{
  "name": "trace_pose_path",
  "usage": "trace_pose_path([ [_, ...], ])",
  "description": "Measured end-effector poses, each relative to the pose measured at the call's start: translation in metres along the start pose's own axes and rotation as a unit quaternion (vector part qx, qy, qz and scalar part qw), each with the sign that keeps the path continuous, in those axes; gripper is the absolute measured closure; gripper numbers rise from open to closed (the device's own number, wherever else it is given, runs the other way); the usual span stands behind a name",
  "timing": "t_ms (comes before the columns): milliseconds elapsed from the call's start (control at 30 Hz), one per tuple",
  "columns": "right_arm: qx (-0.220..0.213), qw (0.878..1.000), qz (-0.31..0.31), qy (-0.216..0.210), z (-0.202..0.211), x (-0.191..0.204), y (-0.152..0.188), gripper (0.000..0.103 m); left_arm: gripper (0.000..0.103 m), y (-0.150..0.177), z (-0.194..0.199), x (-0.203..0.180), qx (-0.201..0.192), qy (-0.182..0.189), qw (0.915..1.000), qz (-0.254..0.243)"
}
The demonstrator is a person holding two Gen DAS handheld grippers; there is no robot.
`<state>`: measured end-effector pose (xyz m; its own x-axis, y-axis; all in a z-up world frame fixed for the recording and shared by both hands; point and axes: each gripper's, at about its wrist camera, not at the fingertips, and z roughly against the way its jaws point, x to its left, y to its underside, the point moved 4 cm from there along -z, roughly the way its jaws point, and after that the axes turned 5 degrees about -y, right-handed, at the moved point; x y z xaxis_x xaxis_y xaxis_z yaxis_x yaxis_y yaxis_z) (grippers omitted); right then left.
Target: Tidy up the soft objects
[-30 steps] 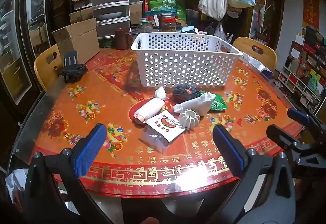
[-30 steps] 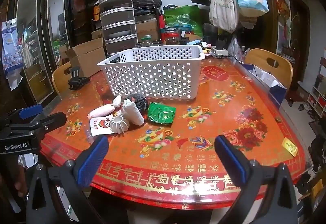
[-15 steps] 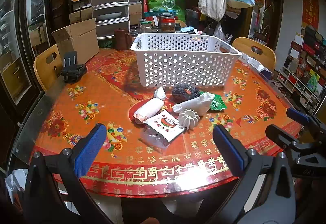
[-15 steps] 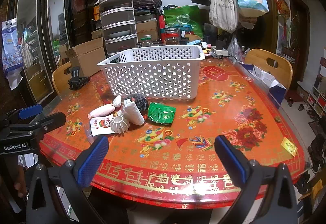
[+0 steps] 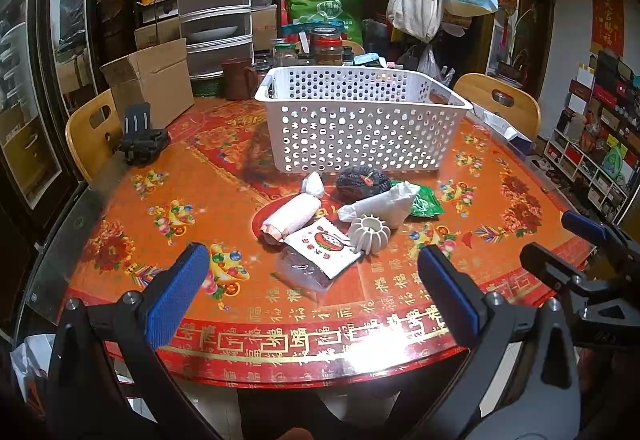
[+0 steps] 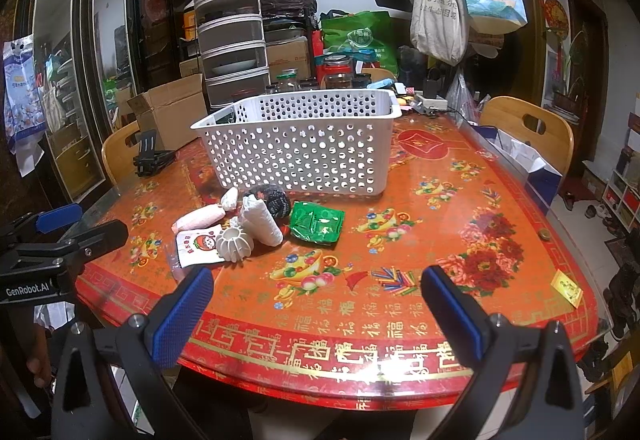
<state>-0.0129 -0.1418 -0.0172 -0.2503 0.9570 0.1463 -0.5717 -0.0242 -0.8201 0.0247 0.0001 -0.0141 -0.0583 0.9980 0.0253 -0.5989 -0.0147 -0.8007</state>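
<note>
Both the left gripper (image 5: 312,290) and the right gripper (image 6: 318,314) hang wide apart, holding nothing, over the near table (image 6: 440,224) edge, the soft objects (image 5: 340,216) heaped at twelve o'clock (eleven from the right), just before the white basket (image 5: 360,128).

Bare tabletop (image 6: 420,240) right of packet cluster (image 6: 256,224); basket (image 6: 300,148) blocks behind; cardboard box (image 5: 150,80) far left.

Ahead of the fingers, the white basket (image 5: 362,122) hides its own floor behind its holed wall. The clear bag (image 5: 301,272) lies partly under the printed sachet (image 5: 323,246), contents unreadable.
</note>
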Motion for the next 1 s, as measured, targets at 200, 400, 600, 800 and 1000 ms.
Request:
trace_pose_path([
  [200,0.0,1.0,0.0,0.0,-0.0003,0.0002,0.0001,0.0,0.0,-0.0008,0.0014,0.0001,0.0,0.0,1.0,-0.001],
  [400,0.001,1.0,0.0,0.001,0.0001,-0.0016,-0.0001,0.0,0.0,-0.0007,0.0025,-0.0017,0.0,0.002,1.0,-0.004],
  [600,0.0,1.0,0.0,0.001,0.0,-0.0016,0.0,0.0,0.0,-0.0007,0.003,-0.0018,0.0,0.003,1.0,-0.004],
  [800,0.001,1.0,0.0,0.001,0.0,-0.0016,-0.0001,0.0,0.0,-0.0009,0.0033,-0.0019,0.0,0.002,1.0,-0.004],
  [1000,0.001,1.0,0.0,0.001,0.0,-0.0014,-0.0001,0.0,0.0,-0.0006,0.0029,-0.002,0.0,0.002,1.0,-0.004],
])
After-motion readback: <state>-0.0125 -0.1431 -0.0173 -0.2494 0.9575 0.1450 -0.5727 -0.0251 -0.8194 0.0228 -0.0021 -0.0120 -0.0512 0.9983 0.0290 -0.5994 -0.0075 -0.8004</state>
